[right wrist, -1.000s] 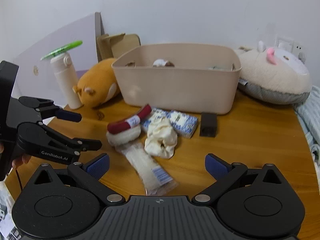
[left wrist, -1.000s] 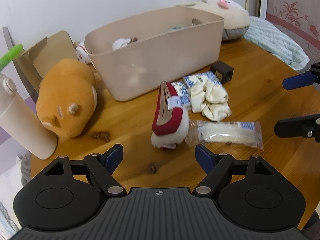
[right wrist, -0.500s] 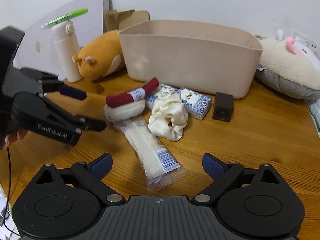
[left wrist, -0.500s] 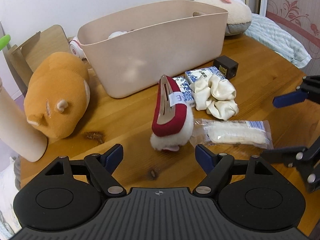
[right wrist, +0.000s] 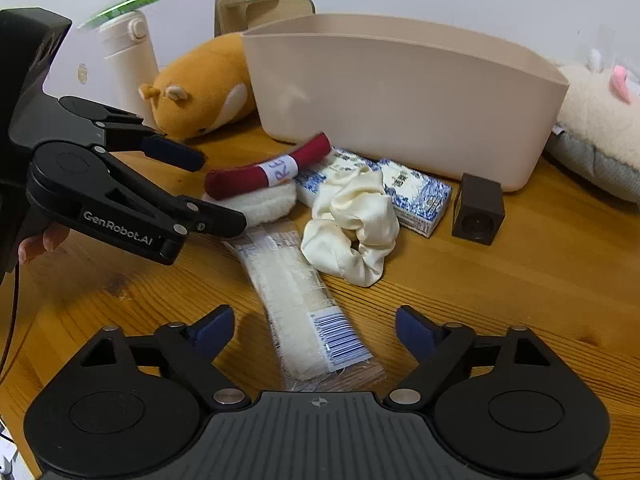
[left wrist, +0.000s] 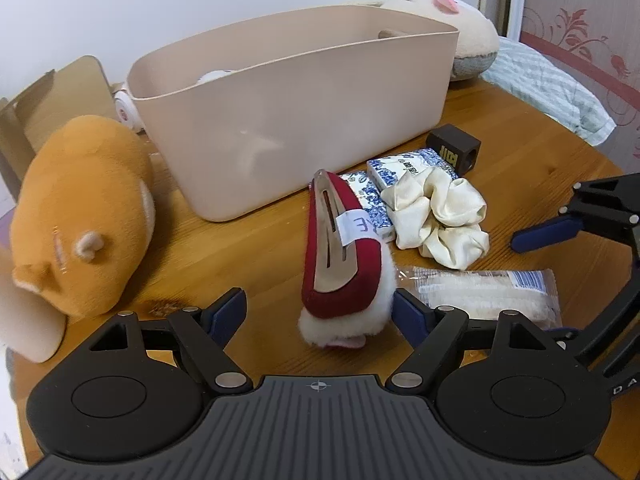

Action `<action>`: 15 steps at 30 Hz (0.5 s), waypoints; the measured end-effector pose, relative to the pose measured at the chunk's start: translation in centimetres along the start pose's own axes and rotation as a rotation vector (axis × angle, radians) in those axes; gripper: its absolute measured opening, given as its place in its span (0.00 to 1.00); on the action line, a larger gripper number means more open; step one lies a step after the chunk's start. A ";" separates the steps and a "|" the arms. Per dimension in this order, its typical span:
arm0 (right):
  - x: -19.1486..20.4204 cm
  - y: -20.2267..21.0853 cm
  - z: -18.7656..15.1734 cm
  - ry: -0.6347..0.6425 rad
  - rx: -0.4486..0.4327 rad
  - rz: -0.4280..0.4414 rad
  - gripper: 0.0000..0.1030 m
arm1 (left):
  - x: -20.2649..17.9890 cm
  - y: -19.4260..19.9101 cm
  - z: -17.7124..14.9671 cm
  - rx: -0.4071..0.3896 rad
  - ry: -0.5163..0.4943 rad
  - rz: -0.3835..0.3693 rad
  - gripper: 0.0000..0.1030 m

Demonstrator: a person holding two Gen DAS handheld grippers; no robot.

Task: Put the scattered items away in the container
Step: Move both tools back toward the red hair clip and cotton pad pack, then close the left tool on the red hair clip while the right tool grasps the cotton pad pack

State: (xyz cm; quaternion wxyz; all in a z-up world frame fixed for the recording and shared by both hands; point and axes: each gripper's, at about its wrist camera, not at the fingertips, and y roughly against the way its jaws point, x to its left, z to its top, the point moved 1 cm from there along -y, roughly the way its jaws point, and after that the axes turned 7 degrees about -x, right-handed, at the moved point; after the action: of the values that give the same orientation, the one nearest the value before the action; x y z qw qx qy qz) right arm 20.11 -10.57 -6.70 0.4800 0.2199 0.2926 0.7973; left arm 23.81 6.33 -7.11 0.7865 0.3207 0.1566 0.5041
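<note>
A beige container [left wrist: 300,112] [right wrist: 400,100] stands on the wooden table. In front of it lie a red-and-white fuzzy hair clip [left wrist: 340,264] [right wrist: 268,172], a cream scrunchie [left wrist: 440,212] [right wrist: 352,232], a clear packet [left wrist: 480,292] [right wrist: 300,300], blue-patterned tissue packs [left wrist: 400,164] [right wrist: 416,196] and a brown cube [left wrist: 454,148] [right wrist: 478,210]. My left gripper [left wrist: 318,312] [right wrist: 216,192] is open around the clip's near end, its left pad well clear. My right gripper [right wrist: 314,324] [left wrist: 540,284] straddles the packet's barcode end. Its jaws are closing and the pads are off the packet.
An orange plush hamster [left wrist: 80,208] [right wrist: 204,88] lies left of the container, beside a cream bottle [right wrist: 128,64] and cardboard [left wrist: 60,96]. A cream plush [left wrist: 460,24] [right wrist: 592,120] and striped cloth [left wrist: 552,84] sit at the far right. A white item lies inside the container.
Both grippers have come lower and closer to the items. The left one now straddles the hair clip, the right one the packet. The right jaws have narrowed.
</note>
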 end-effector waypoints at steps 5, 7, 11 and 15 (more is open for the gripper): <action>-0.3 -0.4 0.2 0.011 -0.006 -0.023 0.78 | 0.3 -1.2 0.5 -0.006 0.026 -0.021 0.78; -0.5 -0.4 0.3 0.012 -0.004 -0.023 0.76 | 0.4 -1.6 0.7 -0.004 0.038 -0.027 0.78; -0.6 -0.2 0.3 0.042 0.005 -0.042 0.65 | 0.5 -2.2 0.8 0.003 0.059 -0.044 0.78; -0.8 0.0 0.5 0.044 0.015 -0.043 0.61 | 0.9 -2.4 0.9 0.015 0.092 -0.089 0.67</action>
State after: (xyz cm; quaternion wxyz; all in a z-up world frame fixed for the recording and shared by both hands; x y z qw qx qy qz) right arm 20.76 -11.22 -6.41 0.4885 0.1994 0.3137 0.7894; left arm 26.38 6.11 -8.02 0.7977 0.2958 0.2102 0.4817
